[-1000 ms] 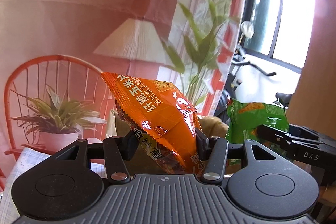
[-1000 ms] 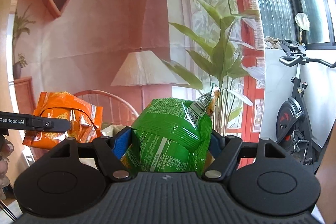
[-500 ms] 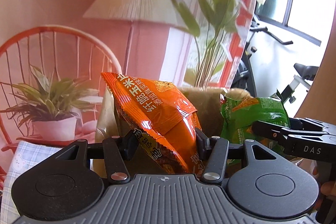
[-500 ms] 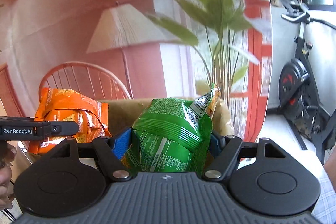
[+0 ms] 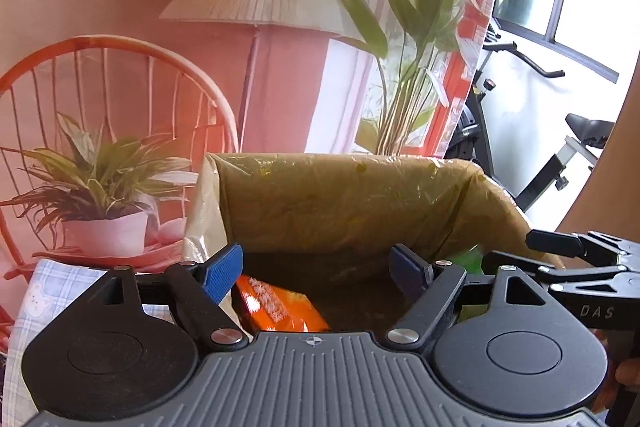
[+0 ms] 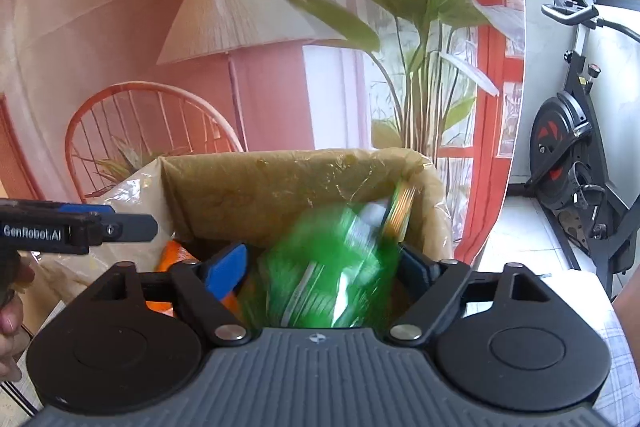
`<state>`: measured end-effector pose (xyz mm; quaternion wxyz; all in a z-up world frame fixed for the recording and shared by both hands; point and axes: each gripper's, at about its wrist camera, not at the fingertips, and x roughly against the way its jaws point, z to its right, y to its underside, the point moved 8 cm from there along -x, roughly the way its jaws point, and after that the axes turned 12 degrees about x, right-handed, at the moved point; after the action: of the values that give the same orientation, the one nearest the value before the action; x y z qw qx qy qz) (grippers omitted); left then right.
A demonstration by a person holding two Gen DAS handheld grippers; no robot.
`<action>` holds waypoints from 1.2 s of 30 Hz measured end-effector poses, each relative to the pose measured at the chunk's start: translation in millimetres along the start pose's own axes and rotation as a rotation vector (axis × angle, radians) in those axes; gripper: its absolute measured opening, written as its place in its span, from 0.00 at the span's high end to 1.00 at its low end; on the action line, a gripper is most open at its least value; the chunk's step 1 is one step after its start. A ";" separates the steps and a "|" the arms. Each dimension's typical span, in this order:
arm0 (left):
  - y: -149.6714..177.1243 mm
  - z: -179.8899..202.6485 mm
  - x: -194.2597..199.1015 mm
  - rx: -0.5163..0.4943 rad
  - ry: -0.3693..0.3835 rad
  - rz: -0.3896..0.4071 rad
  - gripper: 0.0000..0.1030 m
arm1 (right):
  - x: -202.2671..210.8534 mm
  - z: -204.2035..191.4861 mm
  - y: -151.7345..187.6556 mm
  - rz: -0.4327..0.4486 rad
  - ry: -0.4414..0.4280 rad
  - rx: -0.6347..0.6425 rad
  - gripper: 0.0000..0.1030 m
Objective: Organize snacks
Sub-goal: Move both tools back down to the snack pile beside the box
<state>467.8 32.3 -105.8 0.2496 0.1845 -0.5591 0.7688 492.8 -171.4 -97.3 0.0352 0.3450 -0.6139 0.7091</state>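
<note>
**Both packets let go over the lined box**

Left wrist view: my left gripper [image 5: 316, 269] was opening, its blue pads standing well apart with nothing pressed between them. Half a second earlier those pads had clamped the orange packet [image 5: 276, 309]; now it lay below and just ahead of my left-hand pad, down inside the plastic-lined box [image 5: 340, 203]. I could see only part of it, and its long axis seemed to run away from me toward the lower right, printed face up. My judgement: that snack was delivered.

Right wrist view: my right gripper [image 6: 322, 267] was opening too. The green packet [image 6: 332, 267], gripped upright a moment before, was a blur between the pads, no longer pinched as far as I could tell, tipping with its sealed top end leaning up and right toward the box [image 6: 280, 179] wall. Its long axis ran from near me up to that far right corner. It looked to be dropping in beside the orange one.
</note>
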 end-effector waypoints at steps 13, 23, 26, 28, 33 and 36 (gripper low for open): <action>23.6 9.9 75.8 -0.057 0.035 0.062 0.20 | 71.8 -16.3 11.3 0.099 -0.025 -0.040 0.16; 79.7 14.3 102.6 -0.016 0.108 0.072 0.18 | 120.8 -33.1 60.2 0.125 -0.039 -0.062 0.16; 98.8 13.9 102.7 0.011 0.134 0.066 0.17 | 124.3 -36.2 81.5 0.100 -0.030 -0.063 0.16; 110.1 14.0 101.5 0.031 0.156 0.055 0.16 | 125.2 -36.6 97.3 0.077 -0.022 -0.072 0.15; 134.5 11.2 90.2 0.042 0.159 0.020 0.15 | 124.3 -29.1 134.9 0.020 -0.010 -0.136 0.10; 141.7 9.8 81.5 0.051 0.150 -0.008 0.15 | 120.3 -23.3 153.3 -0.023 -0.009 -0.178 0.08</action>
<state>318.4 1.9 -165.6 0.2891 0.1348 -0.5182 0.7935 318.4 -232.9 -163.2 0.0711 0.3508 -0.6707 0.6497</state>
